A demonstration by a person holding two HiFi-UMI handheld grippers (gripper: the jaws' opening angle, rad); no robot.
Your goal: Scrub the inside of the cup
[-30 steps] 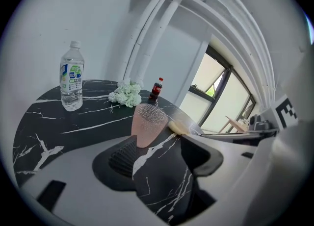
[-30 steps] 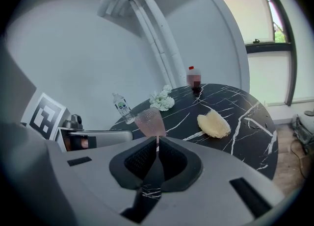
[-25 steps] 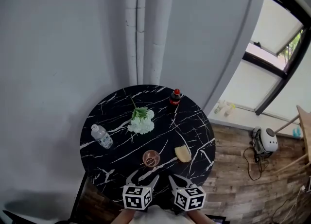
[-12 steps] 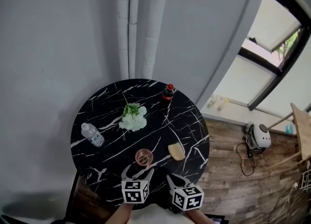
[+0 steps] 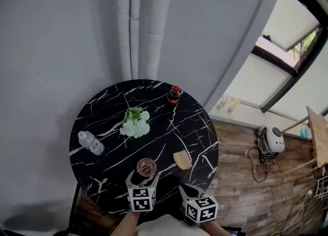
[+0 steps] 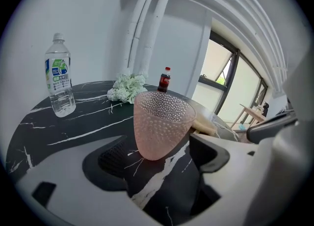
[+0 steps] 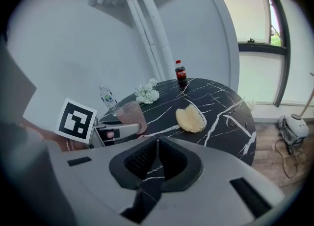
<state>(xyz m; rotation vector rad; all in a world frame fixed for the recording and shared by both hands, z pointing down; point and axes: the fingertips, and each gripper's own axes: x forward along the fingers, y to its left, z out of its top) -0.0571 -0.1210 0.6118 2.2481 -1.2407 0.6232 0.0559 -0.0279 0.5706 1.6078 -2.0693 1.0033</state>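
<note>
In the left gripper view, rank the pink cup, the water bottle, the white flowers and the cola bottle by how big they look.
1. pink cup, nearest the camera, so its lead is partly nearness
2. water bottle
3. white flowers
4. cola bottle, far back

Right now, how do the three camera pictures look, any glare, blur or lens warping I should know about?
Head view: fisheye bends the wall pipes, and the window is the brightest patch. Left gripper view: the cup is sharp, corners are vignetted black, the window washed out. Right gripper view: window glare again, yet the sponge reads clear.
</note>
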